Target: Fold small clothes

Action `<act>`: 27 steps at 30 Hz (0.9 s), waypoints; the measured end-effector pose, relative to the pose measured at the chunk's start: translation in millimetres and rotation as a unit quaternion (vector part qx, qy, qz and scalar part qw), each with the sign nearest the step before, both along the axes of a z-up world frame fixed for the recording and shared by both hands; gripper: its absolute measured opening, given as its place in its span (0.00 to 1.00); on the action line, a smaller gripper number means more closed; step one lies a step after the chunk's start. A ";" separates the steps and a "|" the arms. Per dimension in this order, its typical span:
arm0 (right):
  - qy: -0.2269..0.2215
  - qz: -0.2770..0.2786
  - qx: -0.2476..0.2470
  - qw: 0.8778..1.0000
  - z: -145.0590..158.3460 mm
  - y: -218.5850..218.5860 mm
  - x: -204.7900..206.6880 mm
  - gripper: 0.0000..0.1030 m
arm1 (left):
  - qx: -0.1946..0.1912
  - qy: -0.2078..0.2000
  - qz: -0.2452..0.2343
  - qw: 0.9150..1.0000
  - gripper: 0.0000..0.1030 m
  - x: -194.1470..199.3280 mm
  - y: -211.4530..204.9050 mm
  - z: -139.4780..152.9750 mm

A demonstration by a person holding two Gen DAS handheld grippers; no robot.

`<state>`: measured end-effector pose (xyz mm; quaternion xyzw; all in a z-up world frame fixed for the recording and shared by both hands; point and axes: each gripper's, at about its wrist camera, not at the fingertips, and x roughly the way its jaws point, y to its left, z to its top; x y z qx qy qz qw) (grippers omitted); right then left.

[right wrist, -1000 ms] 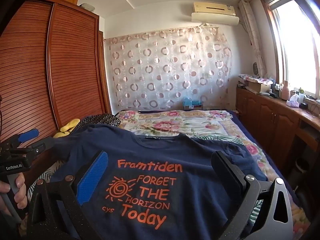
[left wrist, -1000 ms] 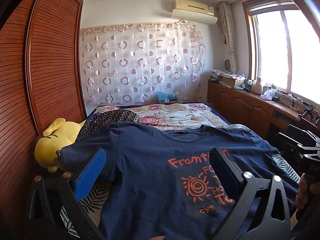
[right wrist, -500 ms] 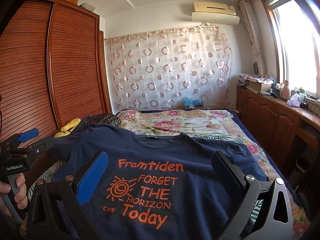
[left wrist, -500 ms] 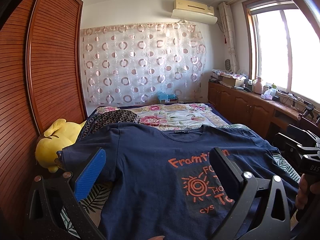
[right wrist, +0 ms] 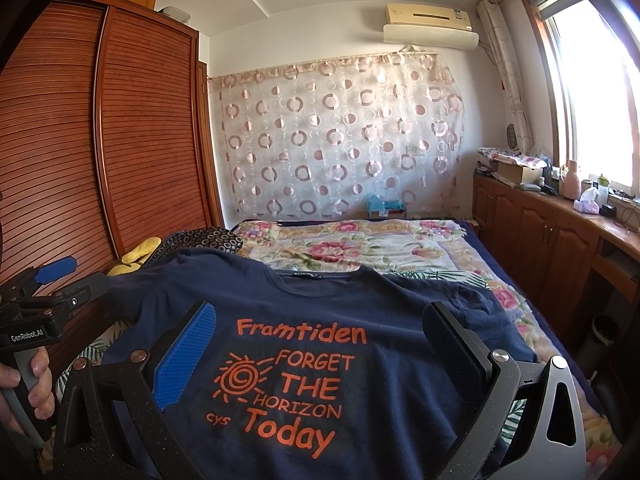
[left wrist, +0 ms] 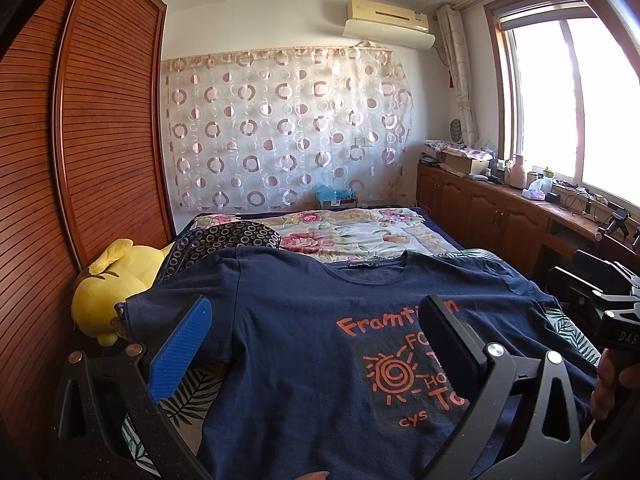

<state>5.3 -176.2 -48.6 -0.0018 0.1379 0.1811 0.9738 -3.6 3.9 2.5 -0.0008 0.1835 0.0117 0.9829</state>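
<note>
T-shirt [right wrist: 304, 320] lies flat, print up, on the bed [right wrist: 400, 248], and nothing has shifted over the last second: I hold my left tongs [left wrist: 316, 336] and right tongs [right wrist: 320, 340] wide open and empty, apparently above it. Folding hasn't started.

Navy T-shirt [left wrist: 304, 344] spread flat, front up, on the bed [left wrist: 352, 232], orange "Framti…" print and sun at right. Left gripper [left wrist: 316, 332] near, above the shirt, jaws wide apart, nothing between. Yellow plush toy [left wrist: 108, 280] at left by the wooden wardrobe [left wrist: 100, 120]. Right gripper [left wrist: 612, 312] at right edge, held by a hand [left wrist: 606, 384].
</note>
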 end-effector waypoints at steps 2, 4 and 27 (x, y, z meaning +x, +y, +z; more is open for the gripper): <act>0.000 0.000 0.001 1.000 -0.2 0.1 -0.1 1.00 | 0.000 0.000 0.000 1.000 1.00 -0.1 -0.1 0.1; 0.000 0.000 0.000 1.000 0.1 -0.2 0.0 1.00 | 0.001 0.000 0.000 1.000 1.00 0.0 -0.2 0.1; 0.001 0.002 0.002 1.000 -0.1 1.5 0.1 1.00 | 0.002 0.000 0.001 1.000 1.00 -0.7 0.3 0.9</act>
